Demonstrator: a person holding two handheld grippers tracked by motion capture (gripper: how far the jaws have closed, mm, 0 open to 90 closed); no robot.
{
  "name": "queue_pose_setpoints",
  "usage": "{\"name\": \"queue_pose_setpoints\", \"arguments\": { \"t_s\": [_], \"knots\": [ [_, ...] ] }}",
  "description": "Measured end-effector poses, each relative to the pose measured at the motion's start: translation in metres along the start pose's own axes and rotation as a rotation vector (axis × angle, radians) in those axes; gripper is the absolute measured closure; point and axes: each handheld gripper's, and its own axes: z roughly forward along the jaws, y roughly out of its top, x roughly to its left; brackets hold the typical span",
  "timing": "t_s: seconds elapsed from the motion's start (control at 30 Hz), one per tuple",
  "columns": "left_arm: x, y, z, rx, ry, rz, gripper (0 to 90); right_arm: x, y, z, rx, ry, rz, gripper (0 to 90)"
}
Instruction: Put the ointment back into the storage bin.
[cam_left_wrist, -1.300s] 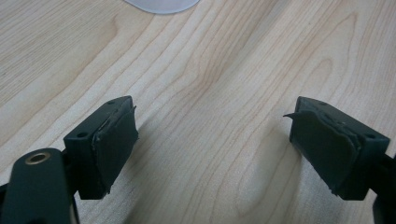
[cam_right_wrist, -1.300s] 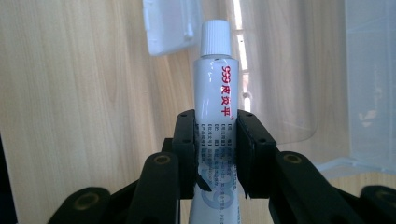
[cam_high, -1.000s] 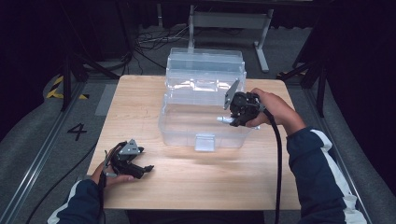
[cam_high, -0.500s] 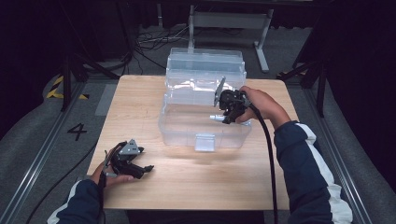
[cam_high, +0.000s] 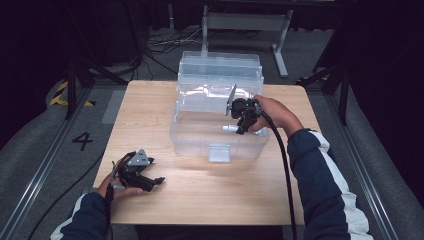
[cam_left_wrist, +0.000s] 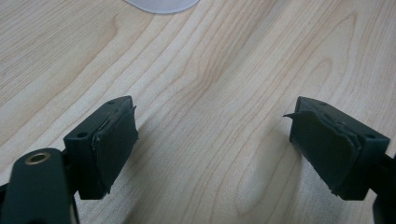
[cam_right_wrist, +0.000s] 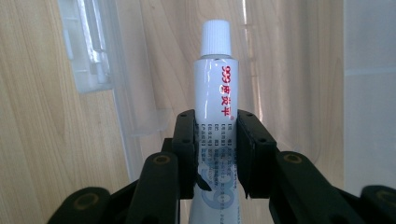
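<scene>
Tube (cam_right_wrist: 216, 88) over clear plastic bin (cam_high: 200, 131), table (cam_high: 210, 200) beneath.

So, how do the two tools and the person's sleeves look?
Both tools are black. The left tool carries a grey three-cornered plate and has two thick, blocky pads with frayed edges. The right tool has a grey plate too, and a black cable trails from it. The sleeves are dark blue with white stripes.
</scene>
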Motion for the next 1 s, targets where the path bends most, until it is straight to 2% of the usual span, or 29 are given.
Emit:
{"name": "queue_pose_setpoints", "arguments": {
  "t_s": [0.33, 0.63, 1.0],
  "knots": [
    [0.000, 0.000, 0.000, 0.000, 0.000, 0.000, 15.2, -0.002, -0.003, 0.016, 0.023, 0.014, 0.001, 71.3],
    [0.000, 0.000, 0.000, 0.000, 0.000, 0.000, 15.2, -0.001, -0.005, 0.031, 0.075, 0.027, -0.006, 71.2],
    [0.000, 0.000, 0.000, 0.000, 0.000, 0.000, 15.2, -0.001, -0.006, 0.041, 0.074, 0.054, -0.004, 71.2]
  ]
}}
